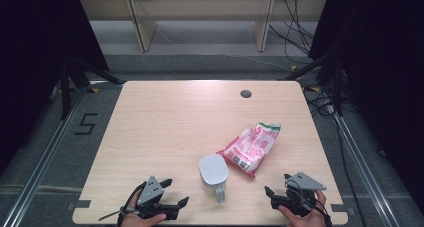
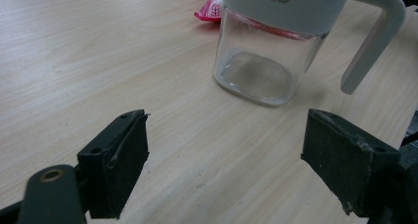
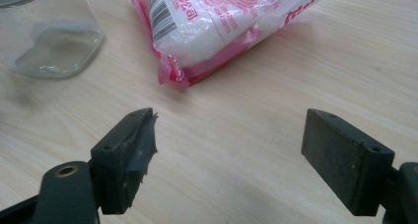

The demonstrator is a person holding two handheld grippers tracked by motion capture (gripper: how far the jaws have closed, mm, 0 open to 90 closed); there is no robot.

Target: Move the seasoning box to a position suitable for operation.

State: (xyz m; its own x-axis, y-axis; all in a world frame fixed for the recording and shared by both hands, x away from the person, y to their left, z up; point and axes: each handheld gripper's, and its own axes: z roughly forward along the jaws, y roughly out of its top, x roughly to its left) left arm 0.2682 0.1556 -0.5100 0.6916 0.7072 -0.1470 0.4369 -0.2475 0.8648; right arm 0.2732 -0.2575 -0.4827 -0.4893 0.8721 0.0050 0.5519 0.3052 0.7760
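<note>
Upright on the table's near edge: clear glass jug (image 1: 213, 174), grey-lidded; just beside, flat-lying red-and-white bag (image 1: 251, 148).

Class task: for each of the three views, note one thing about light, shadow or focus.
High view: table evenly lit, surroundings dark. Left gripper view: jug sharp, its glass casting a soft shadow. Right gripper view: bag glossy with glare, near fingers slightly soft.

A lab-style recording set-up is indicated rather than a home. A plain wooden table (image 1: 165, 122) with a cable hole (image 1: 245, 93) is set on grey carpet (image 1: 200, 64) and is enclosed by black curtains (image 1: 380, 52). Metal rails (image 1: 45, 157) are laid along both sides, a taped "5" (image 1: 86, 123) is marked on the floor, and loose cables (image 1: 295, 32) are strewn behind.
</note>
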